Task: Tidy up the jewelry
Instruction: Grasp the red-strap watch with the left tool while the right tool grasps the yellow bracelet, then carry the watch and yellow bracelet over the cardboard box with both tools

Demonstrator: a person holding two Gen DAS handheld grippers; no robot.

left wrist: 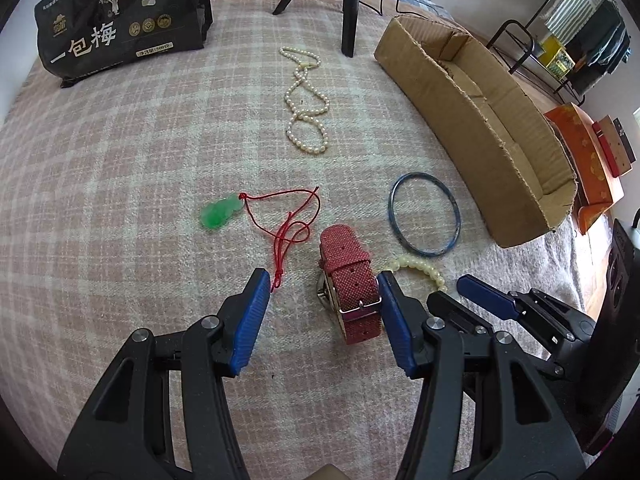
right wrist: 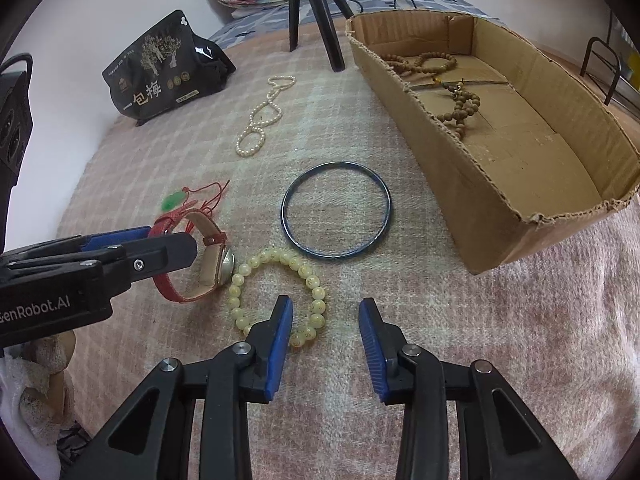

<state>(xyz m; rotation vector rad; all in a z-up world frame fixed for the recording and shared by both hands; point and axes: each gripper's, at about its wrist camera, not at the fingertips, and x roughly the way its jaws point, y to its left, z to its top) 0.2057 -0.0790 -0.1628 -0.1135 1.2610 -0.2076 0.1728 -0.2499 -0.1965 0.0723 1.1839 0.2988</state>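
Bed cover (left wrist: 140,184): pink and cream plaid. Watch (left wrist: 352,288): red woven strap, silver buckle. Pendant (left wrist: 219,211): bright green, on red cord (left wrist: 288,220). Bangle (right wrist: 335,210): dark blue. Bead bracelet (right wrist: 280,296): pale yellow, translucent. Pearl necklace (left wrist: 306,104): cream-white. Cardboard box (right wrist: 500,216): plain brown; prayer beads (right wrist: 460,108) inside it darker brown. Snack bag (left wrist: 120,16): black with pale tree print, white characters. Both tongs black with blue pads (right wrist: 280,336).

Both claws gape — left claw (left wrist: 322,284), right claw (right wrist: 325,312).
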